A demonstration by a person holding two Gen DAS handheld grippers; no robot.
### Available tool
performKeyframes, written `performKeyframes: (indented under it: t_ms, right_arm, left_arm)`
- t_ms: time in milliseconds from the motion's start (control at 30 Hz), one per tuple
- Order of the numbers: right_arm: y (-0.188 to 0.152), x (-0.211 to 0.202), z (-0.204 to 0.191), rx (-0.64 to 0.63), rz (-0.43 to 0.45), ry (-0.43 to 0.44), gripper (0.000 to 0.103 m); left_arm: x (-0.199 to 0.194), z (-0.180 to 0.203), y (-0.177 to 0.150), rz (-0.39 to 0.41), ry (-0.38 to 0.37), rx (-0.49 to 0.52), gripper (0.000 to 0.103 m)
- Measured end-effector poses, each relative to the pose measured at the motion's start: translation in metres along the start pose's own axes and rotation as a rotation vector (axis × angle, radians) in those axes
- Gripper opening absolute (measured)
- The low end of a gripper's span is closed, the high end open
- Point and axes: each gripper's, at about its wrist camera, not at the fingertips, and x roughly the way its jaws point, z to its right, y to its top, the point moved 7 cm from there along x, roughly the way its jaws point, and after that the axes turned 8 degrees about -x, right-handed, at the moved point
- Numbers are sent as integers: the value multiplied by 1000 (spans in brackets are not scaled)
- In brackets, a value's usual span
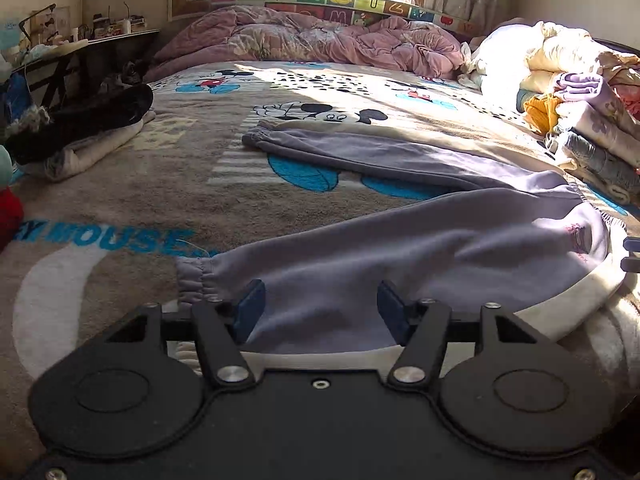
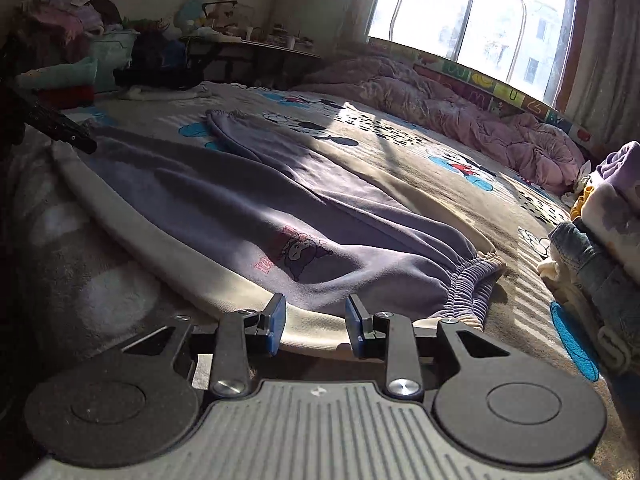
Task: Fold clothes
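Purple pants [image 1: 400, 248] lay spread on the bed [image 1: 120, 200] near its front edge, long axis running along that edge: waistband toward the right edge, cuffs toward the left, legs splayed. Left claw [image 1: 318, 312] wide open over the near leg by its cuff. Right claw [image 2: 316, 322] open, narrower, at the waist end. Risk: a claw pinching the blanket along with the fabric, or catching one layer only, giving a skewed fold.

lilac-grey sweatpants [image 1: 400, 248] with a pink-and-black cartoon print lie on a beige blanket [image 1: 160, 184] patterned with blue mickey mouse figures.
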Motion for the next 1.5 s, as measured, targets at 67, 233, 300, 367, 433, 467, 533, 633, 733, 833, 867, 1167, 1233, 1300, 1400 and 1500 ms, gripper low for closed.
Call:
performKeyframes:
  t_ms: [67, 233, 300, 367, 433, 467, 533, 633, 733, 833, 867, 1167, 1233, 1300, 1400, 1500]
  right_arm:
    - [10, 0, -15, -21, 41, 7, 33]
    - [34, 23, -55, -61, 83, 75, 33]
    - [31, 35, -69, -69, 31, 132, 36]
    - [25, 45, -80, -76, -22, 185, 38]
    - [25, 40, -81, -71, -11, 211, 38]
    - [26, 36, -80, -65, -5, 227, 38]
    - [25, 28, -77, -71, 10, 230, 39]
    - [18, 14, -65, -96, 25, 188, 39]
    - [11, -2, -45, -130, 40, 100, 39]
    - [-2, -18, -17, -166, 40, -17, 39]
    - [-7, -22, -7, -183, 31, -57, 39]
    - [-49, -16, 31, -430, -117, -284, 41]
    - [-56, -8, 31, -493, -157, -308, 44]
    - [-61, -1, 29, -542, -179, -311, 47]
    - [-63, 6, 24, -611, -179, -311, 48]
    - [-60, 12, 23, -657, -169, -308, 54]
  left_arm:
    - [4, 9, 9, 17, -21, 8, 61]
    - [49, 34, 6, -74, 38, 83, 49]
    - [56, 34, 0, -52, 69, 121, 52]
    - [46, 32, 3, -19, 52, 75, 51]
    - [31, 29, 3, 17, 27, 34, 51]
    - [23, 28, 4, 35, 15, 14, 51]
    - [10, 25, -4, 39, 7, 27, 51]
    - [-12, 13, -15, 47, 30, 74, 51]
    - [-35, -5, -19, 60, 29, 77, 51]
    - [-56, -21, -19, 77, 31, 91, 53]
    - [-61, -24, -20, 84, 33, 107, 53]
    - [-66, -20, -36, 71, 66, 282, 56]
    - [-61, -15, -45, 55, 97, 359, 56]
    - [-55, -11, -53, 43, 130, 439, 56]
    - [-47, -10, -61, 36, 168, 535, 56]
    - [-42, -11, -63, 40, 187, 611, 57]
